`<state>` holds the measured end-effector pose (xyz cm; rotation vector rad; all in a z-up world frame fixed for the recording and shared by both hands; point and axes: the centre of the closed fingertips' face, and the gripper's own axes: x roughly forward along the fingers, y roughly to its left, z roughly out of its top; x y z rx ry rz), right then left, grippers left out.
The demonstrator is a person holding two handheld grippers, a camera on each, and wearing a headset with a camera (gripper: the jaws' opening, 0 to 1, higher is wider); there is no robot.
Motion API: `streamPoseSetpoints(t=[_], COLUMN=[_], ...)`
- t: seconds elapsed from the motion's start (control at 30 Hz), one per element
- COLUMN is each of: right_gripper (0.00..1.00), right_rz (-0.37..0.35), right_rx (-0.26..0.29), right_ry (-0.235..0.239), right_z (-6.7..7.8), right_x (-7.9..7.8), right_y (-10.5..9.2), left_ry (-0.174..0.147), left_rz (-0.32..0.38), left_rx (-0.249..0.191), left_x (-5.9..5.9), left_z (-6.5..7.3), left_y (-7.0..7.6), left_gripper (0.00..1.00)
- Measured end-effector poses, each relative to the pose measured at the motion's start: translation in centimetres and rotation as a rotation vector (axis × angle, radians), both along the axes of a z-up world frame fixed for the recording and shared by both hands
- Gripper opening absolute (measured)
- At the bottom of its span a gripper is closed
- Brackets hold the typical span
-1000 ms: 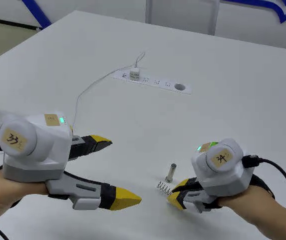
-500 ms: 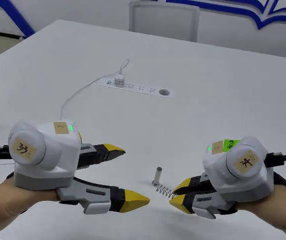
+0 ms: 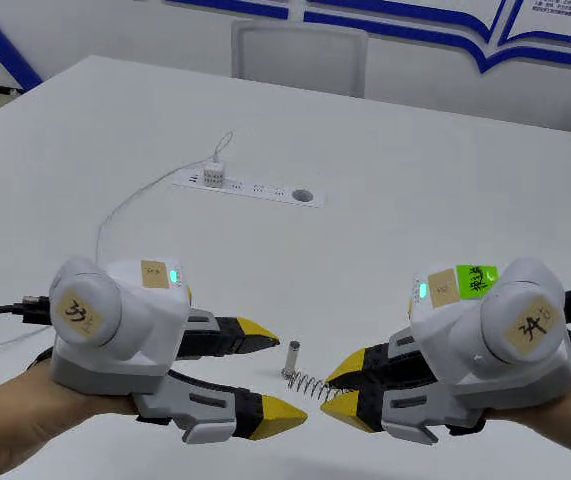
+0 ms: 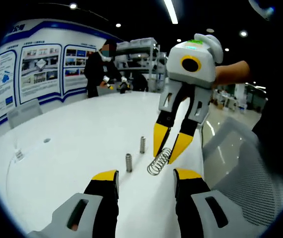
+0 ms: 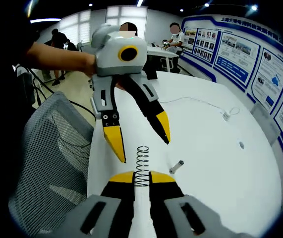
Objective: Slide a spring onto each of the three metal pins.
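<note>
**Step in hand:** first threading of a spring; judged early in the task.

- The left gripper (image 3: 273, 377) is at the near left, low over the white counter (image 3: 415, 200). Its fingers are apart and hold nothing.
- A pin (image 3: 291, 358) stands upright on the counter just right of those fingers. In the left gripper view a second pin (image 4: 142, 144) stands a little beyond it. Whether either pin already carries a spring cannot be told.
- The spring (image 3: 308, 383) lies nearly level between the two grippers, with its free end close to the foot of the pin.
- The right gripper (image 3: 336, 386) is at the near right, its fingers clamped on the spring's other end.

**Next move, as judged:** the spring's free end must be raised above the pin top and its bore lined up with the pin's axis before it is pushed down. The open left gripper is well placed to steady the pin. The spring could flex or snag on the pin's edge.

**Markings:** a handwritten paper tag on the left gripper reads "33" and one on the right gripper reads "34". The green sticker on the right gripper is not legible.
</note>
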<state>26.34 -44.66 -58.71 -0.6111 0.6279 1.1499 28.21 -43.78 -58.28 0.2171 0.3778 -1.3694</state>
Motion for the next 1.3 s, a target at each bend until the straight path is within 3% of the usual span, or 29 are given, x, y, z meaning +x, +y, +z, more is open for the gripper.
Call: streamPoseSetpoints(t=[0.1, 0.2, 0.3, 0.63, 0.87, 0.93, 1.0, 1.3], right_gripper=[0.11, 0.11, 0.11, 0.11, 0.11, 0.11, 0.11, 0.11], right_rz=[0.033, 0.036, 0.044, 0.081, 0.101, 0.114, 0.122, 0.141], right_rx=[-0.006, -0.013, -0.010, -0.021, -0.023, -0.031, -0.049, -0.030], right_ry=[-0.011, -0.013, -0.013, -0.023, -0.030, -0.038, -0.057, -0.067], right_z=[0.0, 0.0, 0.1, 0.2, 0.2, 0.2, 0.1, 0.5], right_x=[-0.3, -0.3, -0.5, -0.7, -0.9, -1.1, -0.9, -0.8], right_y=[0.1, 0.2, 0.4, 0.6, 0.6, 0.5, 0.3, 0.5], left_ry=[-0.019, -0.003, 0.001, 0.002, 0.043, 0.061, 0.091, 0.031], left_rz=[0.005, -0.022, -0.051, -0.102, -0.099, -0.095, -0.099, -0.100], left_rx=[0.022, -0.004, 0.002, 0.009, -0.005, -0.021, -0.064, -0.061], left_x=[0.2, -0.5, -1.1, -2.1, -2.3, -2.5, -2.8, -2.6], left_z=[-0.3, 0.2, 0.2, 0.5, 0.5, 0.7, 1.4, 1.7], left_y=[0.1, -0.3, -0.4, -0.8, -0.8, -0.9, -0.9, -0.9], left_gripper=[0.41, 0.32, 0.25, 0.15, 0.14, 0.13, 0.11, 0.09])
